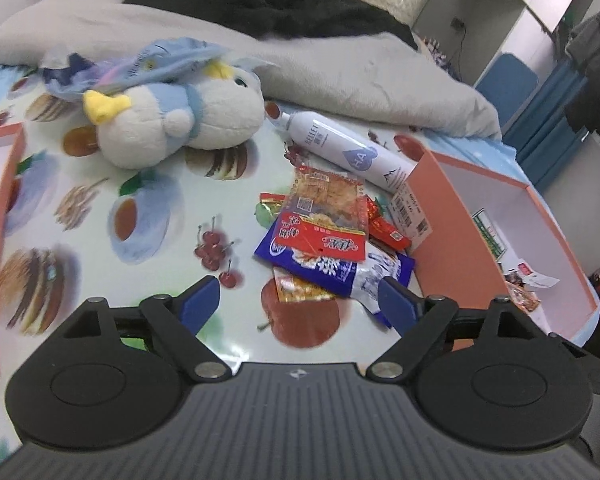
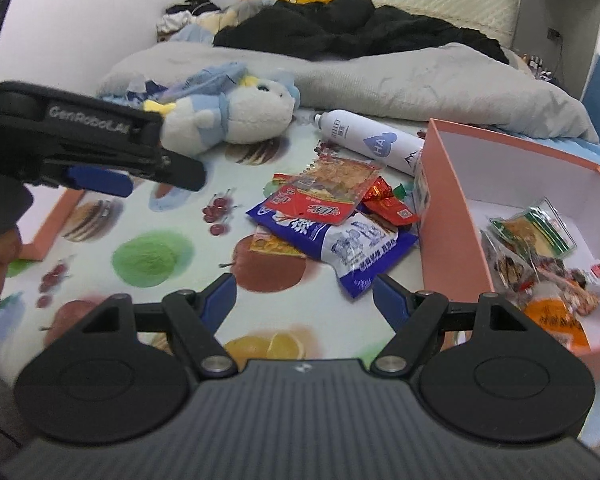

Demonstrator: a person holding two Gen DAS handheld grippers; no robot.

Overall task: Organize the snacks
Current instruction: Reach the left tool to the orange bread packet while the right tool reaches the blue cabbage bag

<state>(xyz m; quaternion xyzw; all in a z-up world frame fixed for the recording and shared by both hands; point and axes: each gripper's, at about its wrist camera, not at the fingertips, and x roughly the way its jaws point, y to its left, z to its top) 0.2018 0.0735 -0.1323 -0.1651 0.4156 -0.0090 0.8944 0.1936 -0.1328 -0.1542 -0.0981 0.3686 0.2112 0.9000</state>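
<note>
A heap of snack packets lies on the fruit-printed cloth: a red and clear packet (image 1: pixel 325 216) (image 2: pixel 327 194) on top of a blue and white bag (image 1: pixel 340 266) (image 2: pixel 340 242), with small red wrapped sweets (image 1: pixel 386 226) (image 2: pixel 388 202) beside them. Just right of the heap stands a pink box (image 1: pixel 448 220) (image 2: pixel 448 216) holding several packets (image 2: pixel 540 252). My left gripper (image 1: pixel 300 300) is open just short of the heap, nothing between its fingers. My right gripper (image 2: pixel 304 296) is open too, near the blue bag's corner. The left gripper (image 2: pixel 100 178) also shows at the left of the right wrist view.
A blue and white plush toy (image 1: pixel 180 118) (image 2: pixel 236 114) and a white spray bottle (image 1: pixel 348 152) (image 2: pixel 372 142) lie behind the heap. A pink box lid (image 1: pixel 2 216) (image 2: pixel 54 226) sits at the left. A grey blanket (image 1: pixel 340 60) and dark clothes lie further back.
</note>
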